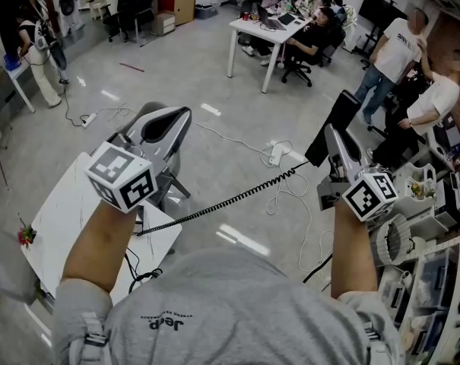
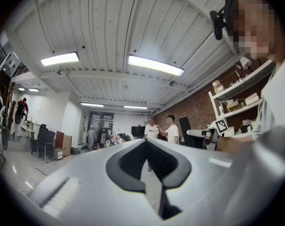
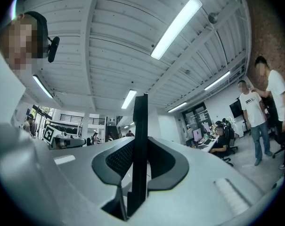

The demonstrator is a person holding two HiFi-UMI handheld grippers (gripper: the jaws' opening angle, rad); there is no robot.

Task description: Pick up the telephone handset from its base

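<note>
I hold both grippers raised in front of me. My right gripper is shut on the black telephone handset, which stands as a thin dark bar between its pads. The handset's black coiled cord stretches down and left from it towards the white table. The telephone base is hidden behind my left arm. My left gripper hangs above the table's far edge, its jaws together with nothing between them.
Cables and a power strip lie on the grey floor below. A shelf unit with boxes stands at the right. People stand at the right, others sit at a far white desk. A red flower sits at the table's left.
</note>
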